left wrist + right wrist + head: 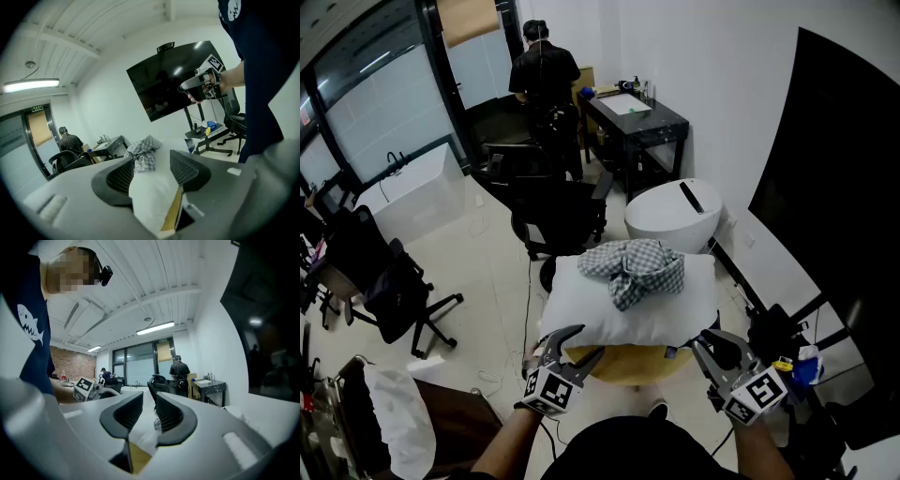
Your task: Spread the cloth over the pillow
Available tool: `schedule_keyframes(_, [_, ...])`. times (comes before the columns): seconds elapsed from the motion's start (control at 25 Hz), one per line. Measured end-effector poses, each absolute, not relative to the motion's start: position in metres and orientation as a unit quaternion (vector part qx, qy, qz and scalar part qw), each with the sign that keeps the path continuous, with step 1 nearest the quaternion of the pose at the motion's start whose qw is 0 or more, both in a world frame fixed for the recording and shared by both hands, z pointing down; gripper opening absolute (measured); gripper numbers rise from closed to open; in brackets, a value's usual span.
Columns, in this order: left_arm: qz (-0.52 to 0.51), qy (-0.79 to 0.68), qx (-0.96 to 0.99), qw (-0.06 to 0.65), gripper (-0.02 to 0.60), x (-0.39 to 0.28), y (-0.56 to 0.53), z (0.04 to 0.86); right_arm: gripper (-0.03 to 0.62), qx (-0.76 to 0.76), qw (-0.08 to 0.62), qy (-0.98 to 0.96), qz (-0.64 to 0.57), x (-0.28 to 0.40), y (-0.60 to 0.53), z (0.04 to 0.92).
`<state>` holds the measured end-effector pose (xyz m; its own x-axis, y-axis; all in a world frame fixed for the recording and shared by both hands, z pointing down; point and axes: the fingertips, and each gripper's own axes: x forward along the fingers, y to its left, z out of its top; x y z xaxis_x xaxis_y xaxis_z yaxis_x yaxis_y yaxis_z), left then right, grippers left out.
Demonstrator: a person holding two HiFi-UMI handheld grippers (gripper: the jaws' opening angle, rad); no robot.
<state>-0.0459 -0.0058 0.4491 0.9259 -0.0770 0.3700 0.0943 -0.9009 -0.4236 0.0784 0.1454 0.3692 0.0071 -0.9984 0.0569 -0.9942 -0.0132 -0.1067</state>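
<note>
A person in black (pixel 544 70) stands at the far end beside a dark desk (pixel 639 120). Black office chairs (pixel 555 208) crowd the middle floor. A large black screen (pixel 839 187) fills the right wall, and near it sits a white rounded tub (pixel 673 214), possibly a bin.

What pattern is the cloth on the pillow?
The cloth is a grey-and-white check, clearest in the head view.
</note>
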Motion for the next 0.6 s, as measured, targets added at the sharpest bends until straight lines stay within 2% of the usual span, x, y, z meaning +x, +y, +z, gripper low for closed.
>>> schedule_keyframes(0.16, [-0.222,-0.013,-0.949,0.223,0.278,-0.010,-0.012,0.475,0.112,-0.706,0.012,0.706,-0.057,0.108,0.138,0.370])
schedule_keyframes(0.6, [-0.366,-0.007,-0.877,0.312,0.302,0.072,-0.040,0.582,0.161,-0.651,-0.095,0.750,-0.067,0.174,0.097,0.423])
